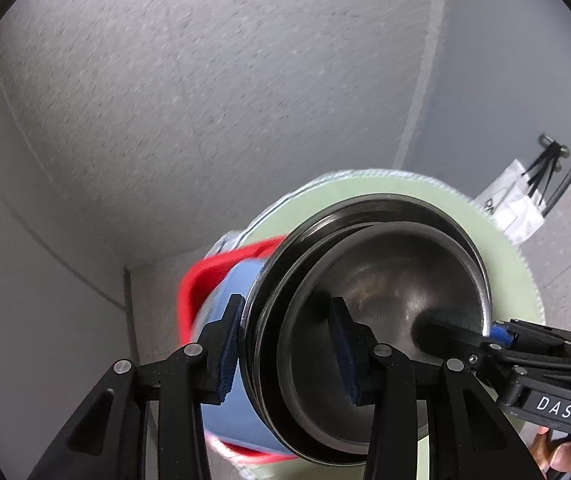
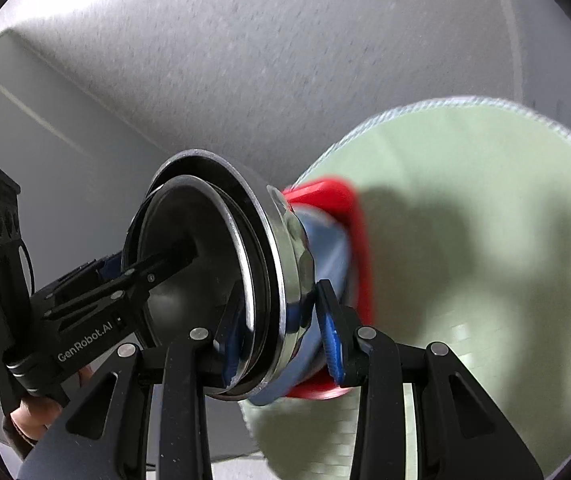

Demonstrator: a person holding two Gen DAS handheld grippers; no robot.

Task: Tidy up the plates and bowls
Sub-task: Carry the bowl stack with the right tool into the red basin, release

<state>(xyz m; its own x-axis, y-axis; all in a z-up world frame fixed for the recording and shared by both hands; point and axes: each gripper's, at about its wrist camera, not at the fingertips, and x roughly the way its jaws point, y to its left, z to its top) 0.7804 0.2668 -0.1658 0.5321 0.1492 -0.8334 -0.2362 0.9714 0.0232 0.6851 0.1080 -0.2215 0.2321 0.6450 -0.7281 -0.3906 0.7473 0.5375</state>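
Observation:
A stack of nested steel bowls point(image 1: 385, 292) sits on a blue dish point(image 1: 237, 412) and a red plate point(image 1: 205, 276). Both grippers hold the stack from opposite sides, lifted and tilted on its side. My left gripper point(image 1: 285, 352) is shut on the bowls' rim, one finger inside, one outside. My right gripper point(image 2: 281, 336) is shut on the opposite rim; in its view the bowls point(image 2: 205, 248), blue dish point(image 2: 325, 252) and red plate point(image 2: 361, 240) show edge-on. Each gripper appears in the other's view: the right point(image 1: 485, 340), the left point(image 2: 125, 280).
A round pale green mat point(image 2: 485, 260) lies behind the stack, also in the left wrist view point(image 1: 365, 188). A grey speckled surface point(image 1: 205, 80) fills the background. A white tag and cable point(image 1: 525, 200) are at the right. A hand point(image 2: 33, 416) grips the left tool.

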